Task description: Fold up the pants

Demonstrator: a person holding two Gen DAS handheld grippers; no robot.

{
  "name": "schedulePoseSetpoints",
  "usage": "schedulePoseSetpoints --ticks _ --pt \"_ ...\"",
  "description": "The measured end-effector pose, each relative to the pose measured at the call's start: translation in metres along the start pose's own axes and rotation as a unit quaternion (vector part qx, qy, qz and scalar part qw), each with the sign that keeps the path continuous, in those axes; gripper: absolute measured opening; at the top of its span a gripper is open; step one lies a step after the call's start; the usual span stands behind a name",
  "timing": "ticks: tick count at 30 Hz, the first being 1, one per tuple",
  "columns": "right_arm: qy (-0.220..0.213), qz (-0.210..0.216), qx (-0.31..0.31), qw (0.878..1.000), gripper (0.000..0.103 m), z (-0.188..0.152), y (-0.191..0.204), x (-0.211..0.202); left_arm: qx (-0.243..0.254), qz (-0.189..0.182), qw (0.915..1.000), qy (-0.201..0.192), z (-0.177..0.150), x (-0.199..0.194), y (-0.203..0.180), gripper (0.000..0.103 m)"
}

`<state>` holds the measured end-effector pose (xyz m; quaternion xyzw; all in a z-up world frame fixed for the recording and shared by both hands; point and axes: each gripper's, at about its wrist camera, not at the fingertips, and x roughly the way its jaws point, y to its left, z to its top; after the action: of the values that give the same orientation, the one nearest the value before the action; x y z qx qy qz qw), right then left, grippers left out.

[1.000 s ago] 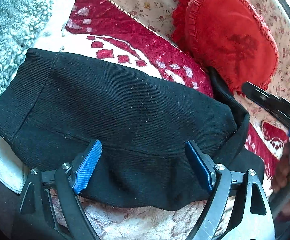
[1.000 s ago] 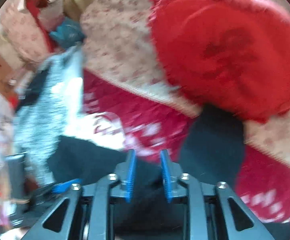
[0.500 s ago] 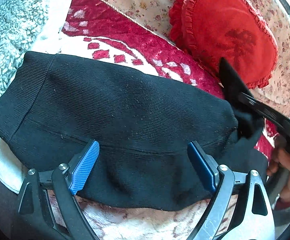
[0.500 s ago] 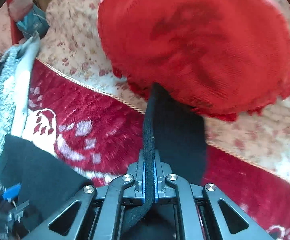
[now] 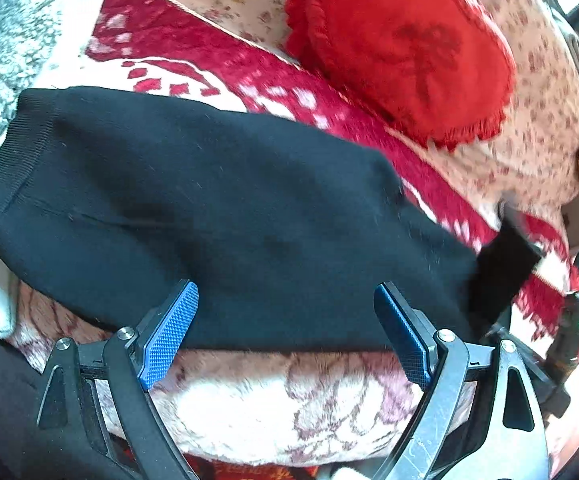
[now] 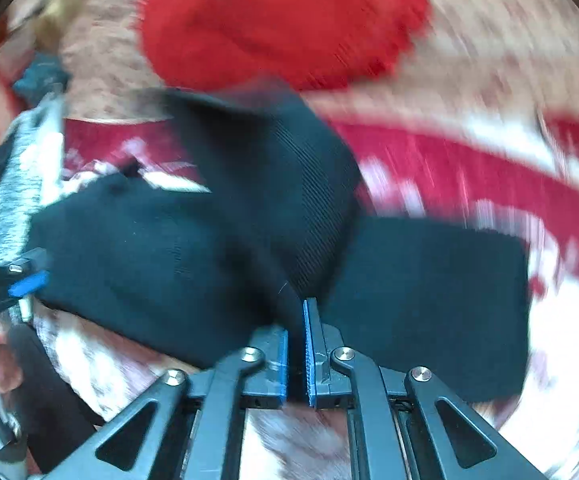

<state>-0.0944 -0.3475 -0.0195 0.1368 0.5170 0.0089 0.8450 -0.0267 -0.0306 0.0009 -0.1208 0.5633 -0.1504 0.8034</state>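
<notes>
We look down along two pairs of tongs at a pair of black ribbed knit pants (image 5: 225,208) lying across a red and white patterned plush blanket (image 5: 217,52). Behind it sits a red heart-shaped cushion with a frilled edge (image 5: 401,48) on a floral pink bedspread (image 5: 529,128). A grey fleecy throw (image 5: 5,60) lies at the far left.

Our left tongs (image 5: 285,328) stand wide apart, blue pads just over the near edge of the pants, nothing between them.

Our right tongs (image 6: 295,344) are pinched narrow on a fold of the black fabric. From them one part of the pants (image 6: 421,296) stretches right, and a ribbed part (image 6: 289,184) rises toward the cushion (image 6: 281,20). This view is blurred. The left tongs (image 6: 25,284) show at its left edge.
</notes>
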Motion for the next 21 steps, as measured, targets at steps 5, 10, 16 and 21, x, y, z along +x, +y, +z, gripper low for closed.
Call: schedulePoseSetpoints --ticks 5,10,16,21 --pt "-0.022 0.002 0.023 0.999 0.014 -0.004 -0.010 -0.027 0.006 -0.016 0.9998 0.014 -0.005 0.004 -0.011 0.090" --pt "-0.057 -0.020 0.010 0.998 0.030 0.004 -0.009 -0.045 0.022 -0.008 0.9995 0.022 -0.010 0.011 -0.023 0.090" --pt "-0.061 0.040 0.122 0.990 0.020 -0.003 -0.054 -0.031 0.022 -0.003 0.9994 0.025 -0.010 0.014 -0.024 0.090" --pt "-0.079 0.050 0.107 0.990 0.005 -0.010 -0.056 -0.044 0.024 -0.003 0.9993 0.028 -0.009 0.014 -0.027 0.090"
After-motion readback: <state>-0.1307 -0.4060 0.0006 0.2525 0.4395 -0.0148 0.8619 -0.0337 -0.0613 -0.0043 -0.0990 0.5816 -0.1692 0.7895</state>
